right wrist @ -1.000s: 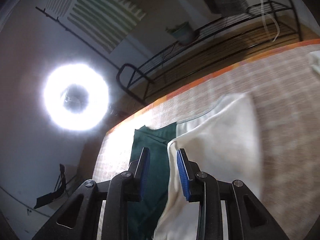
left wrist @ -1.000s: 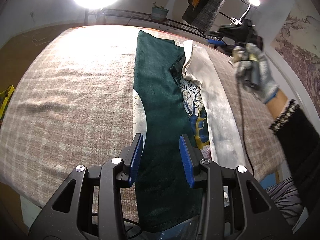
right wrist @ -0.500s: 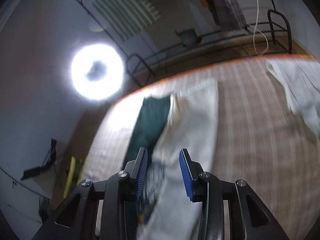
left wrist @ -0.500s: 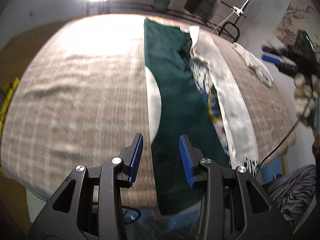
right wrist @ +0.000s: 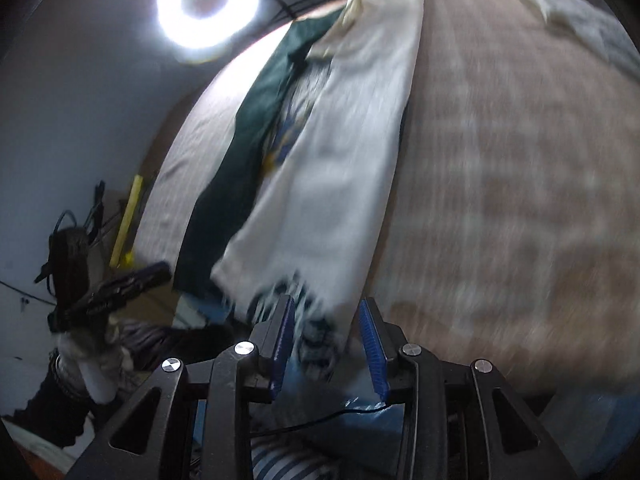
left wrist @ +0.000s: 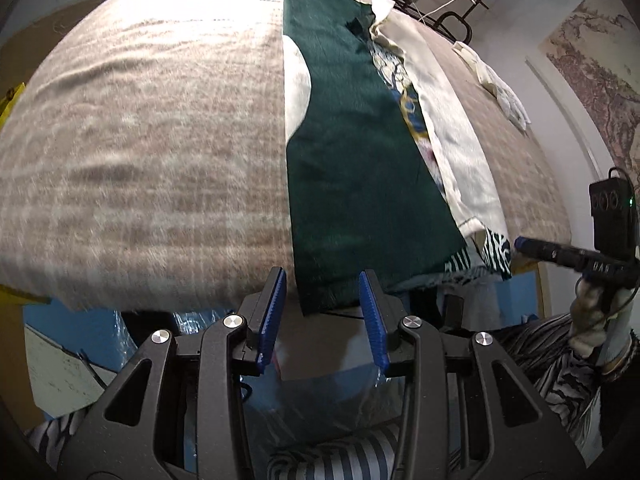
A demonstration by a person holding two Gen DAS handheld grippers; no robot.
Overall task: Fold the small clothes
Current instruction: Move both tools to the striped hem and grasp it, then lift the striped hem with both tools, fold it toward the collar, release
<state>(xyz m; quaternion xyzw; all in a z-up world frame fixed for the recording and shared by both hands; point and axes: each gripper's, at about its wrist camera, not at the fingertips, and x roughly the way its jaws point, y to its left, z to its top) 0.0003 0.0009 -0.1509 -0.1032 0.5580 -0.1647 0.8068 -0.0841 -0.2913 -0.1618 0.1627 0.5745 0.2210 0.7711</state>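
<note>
No readable text, blurred pale lettering on the right claw (left wrist: 560, 254) body, illegible

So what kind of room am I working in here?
Probably a home room set up for recording: a checked beige blanket covers the work surface, a bright ring light shines overhead, and a black metal rack stands behind a landscape wall hanging.

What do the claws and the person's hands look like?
Each claw, left and right, has black angular arms with silver screws and blue ridged pads. The right hand wears a pale knit glove, with a black box on its tool and a black-and-white striped sleeve.
</note>
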